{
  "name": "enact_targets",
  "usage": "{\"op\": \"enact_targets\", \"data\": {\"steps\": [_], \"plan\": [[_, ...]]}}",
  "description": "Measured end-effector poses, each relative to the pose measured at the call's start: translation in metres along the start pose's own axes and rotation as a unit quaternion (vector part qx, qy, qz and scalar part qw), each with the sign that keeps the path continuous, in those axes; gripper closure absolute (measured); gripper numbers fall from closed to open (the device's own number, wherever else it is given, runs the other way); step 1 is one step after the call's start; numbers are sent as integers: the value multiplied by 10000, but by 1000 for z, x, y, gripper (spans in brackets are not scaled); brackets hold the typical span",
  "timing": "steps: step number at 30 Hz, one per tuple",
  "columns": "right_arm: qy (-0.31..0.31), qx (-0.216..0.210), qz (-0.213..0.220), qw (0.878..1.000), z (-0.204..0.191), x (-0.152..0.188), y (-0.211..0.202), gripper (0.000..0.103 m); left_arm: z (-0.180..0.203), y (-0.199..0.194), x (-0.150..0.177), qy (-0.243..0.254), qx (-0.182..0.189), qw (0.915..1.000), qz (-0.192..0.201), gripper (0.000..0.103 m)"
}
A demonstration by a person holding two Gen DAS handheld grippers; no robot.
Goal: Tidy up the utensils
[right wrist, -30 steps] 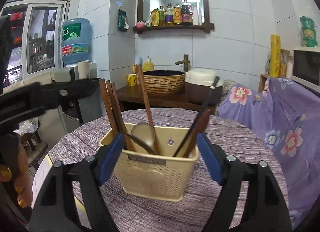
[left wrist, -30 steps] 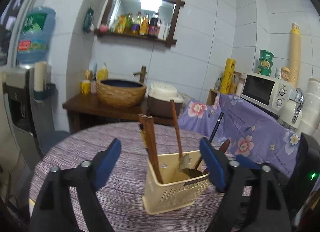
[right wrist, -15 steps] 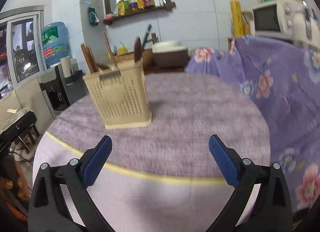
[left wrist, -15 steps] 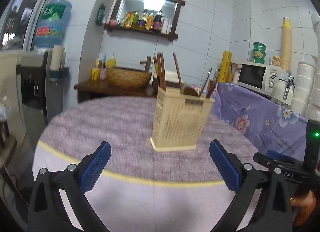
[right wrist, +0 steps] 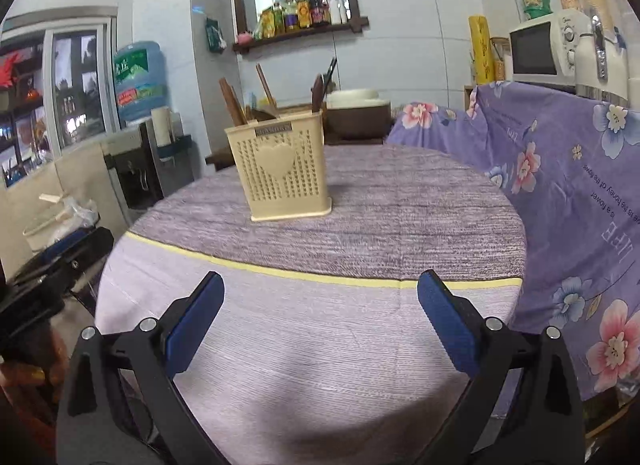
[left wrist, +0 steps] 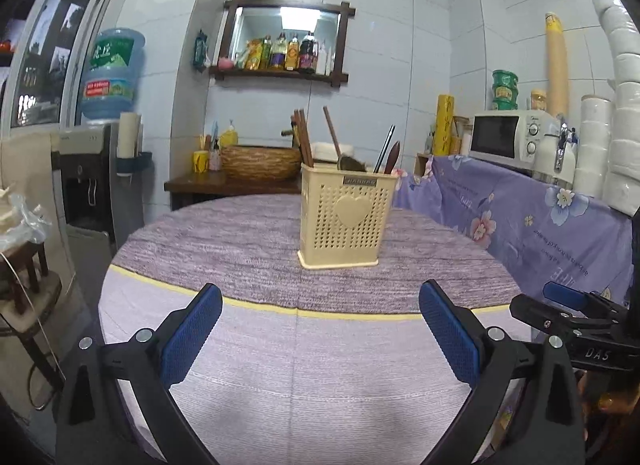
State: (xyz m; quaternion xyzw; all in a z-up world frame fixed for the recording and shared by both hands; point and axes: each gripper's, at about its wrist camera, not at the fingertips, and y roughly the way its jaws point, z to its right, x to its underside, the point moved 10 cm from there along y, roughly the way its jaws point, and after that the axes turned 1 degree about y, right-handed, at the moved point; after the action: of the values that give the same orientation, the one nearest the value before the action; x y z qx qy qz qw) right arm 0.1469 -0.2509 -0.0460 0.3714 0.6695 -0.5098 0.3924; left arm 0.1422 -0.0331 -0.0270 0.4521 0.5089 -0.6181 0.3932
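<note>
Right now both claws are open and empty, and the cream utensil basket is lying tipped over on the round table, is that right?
Not quite. The basket stands upright on the table, with chopsticks and other utensils sticking up out of it; both wrist views show this. The rest holds: the left claw and right claw are open and empty.

Cream utensil basket point(left wrist: 346, 221): matt moulded plastic, walls perforated, a smooth raised heart on the front. Inside it, dark wooden chopsticks point(left wrist: 302, 137) with a dull sheen, and a spoon point(left wrist: 350, 163) whose bowl looks like brushed metal, hard to be sure from here. The desk point(left wrist: 248, 233) wears woven purple cloth, coarse and matt. Left hand-held gripper point(left wrist: 320, 323): black matt plastic, textured blue pads point(left wrist: 192, 339), shiny metal rivets. Far wall point(left wrist: 380, 65): glossy white tile.
</note>
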Motion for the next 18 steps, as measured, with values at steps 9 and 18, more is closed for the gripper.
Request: {"op": "enact_targets", "data": {"steps": [9,18], "plan": [[-279,42,286,9992,-17,-4,-21,6,3,-18,6,84,-37,10000,-3,5],[-350,-26,355,9988,-21,-4,-26,6,-1,-23,4,47,-91,9999,46,5]]}}
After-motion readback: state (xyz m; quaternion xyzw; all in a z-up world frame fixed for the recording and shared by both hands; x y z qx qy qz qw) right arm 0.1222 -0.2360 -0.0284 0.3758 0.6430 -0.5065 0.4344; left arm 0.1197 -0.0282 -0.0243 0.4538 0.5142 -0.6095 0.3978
